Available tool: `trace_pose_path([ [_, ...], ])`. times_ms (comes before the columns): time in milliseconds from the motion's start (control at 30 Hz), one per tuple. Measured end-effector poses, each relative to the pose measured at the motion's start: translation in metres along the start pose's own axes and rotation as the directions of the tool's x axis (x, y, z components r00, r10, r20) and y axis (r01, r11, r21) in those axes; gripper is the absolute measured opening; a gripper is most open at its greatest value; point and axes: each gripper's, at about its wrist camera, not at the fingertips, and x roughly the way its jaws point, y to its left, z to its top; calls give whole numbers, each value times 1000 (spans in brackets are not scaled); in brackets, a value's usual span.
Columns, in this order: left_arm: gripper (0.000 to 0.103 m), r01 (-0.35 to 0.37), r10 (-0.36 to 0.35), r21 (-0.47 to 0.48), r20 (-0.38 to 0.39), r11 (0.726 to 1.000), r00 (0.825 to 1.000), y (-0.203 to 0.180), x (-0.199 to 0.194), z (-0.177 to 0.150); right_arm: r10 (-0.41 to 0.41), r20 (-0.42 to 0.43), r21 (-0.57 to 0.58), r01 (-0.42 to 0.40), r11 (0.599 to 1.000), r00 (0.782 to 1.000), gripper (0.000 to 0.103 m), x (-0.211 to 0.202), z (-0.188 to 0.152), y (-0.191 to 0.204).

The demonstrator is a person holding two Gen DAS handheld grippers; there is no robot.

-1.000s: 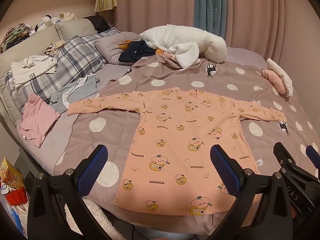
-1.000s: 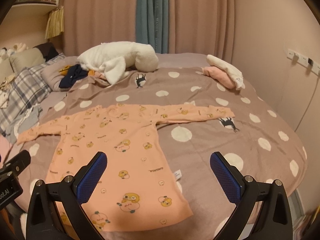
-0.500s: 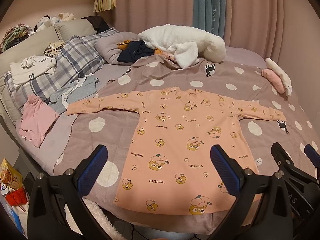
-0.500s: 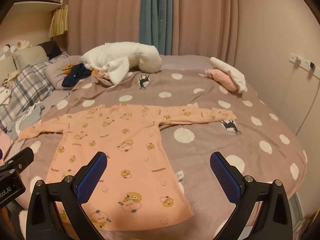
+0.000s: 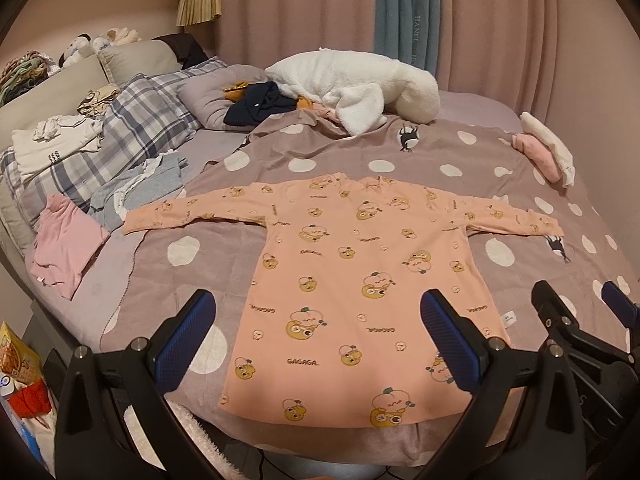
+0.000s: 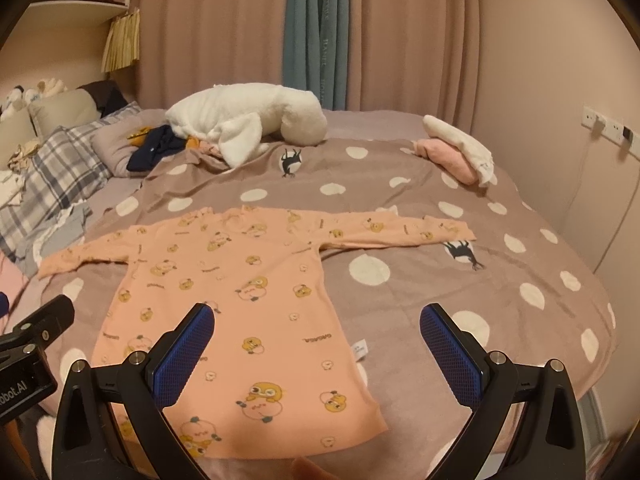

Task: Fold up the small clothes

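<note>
A small peach long-sleeved garment point(image 5: 352, 276) printed with yellow cartoon figures lies flat on the dotted brown bedspread point(image 5: 304, 148), sleeves spread to both sides and hem towards me. The same garment point(image 6: 240, 292) fills the left half of the right wrist view. My left gripper point(image 5: 316, 336) is open above the hem, holding nothing. My right gripper point(image 6: 316, 344) is open too, over the garment's lower right side near a white label point(image 6: 359, 349). The right gripper's black body shows in the left wrist view at the right edge point(image 5: 576, 336).
A white fluffy throw point(image 5: 360, 88) and a dark garment point(image 5: 260, 104) lie at the bed's far end. Folded pink and white clothes point(image 5: 544, 148) sit far right. Plaid pillows point(image 5: 120, 136) and loose clothes, including a pink one point(image 5: 64, 248), crowd the left.
Both grippers have shifted only slightly; the view has drifted a little, and the garment lies as before. Both stay open.
</note>
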Motion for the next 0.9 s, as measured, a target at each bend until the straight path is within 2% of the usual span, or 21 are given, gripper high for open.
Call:
trace_pose_path([
  [300,103,9,-9,25,-4,1000,1000,-9,8,2,20,12,2,-20,1000,1000,102,3,2,-2],
  [467,103,3,-2,30,-19,1000,1000,-11,15,1,71,-15,48,-70,996,997,102,13,1,-9],
  [600,103,-6,7,34,-38,999,999,-12,26,1,180,-23,102,-176,979,983,102,25,1,-24],
  [767,102,-27,28,16,-61,1000,998,-5,41,1,360,31,242,-356,903,933,102,51,22,-87],
  [833,102,-35,35,8,-69,999,997,-4,49,1,383,27,323,-371,871,923,102,72,31,-115],
  [900,102,-43,43,3,-73,999,996,-4,57,2,407,4,431,-368,824,914,102,110,36,-157],
])
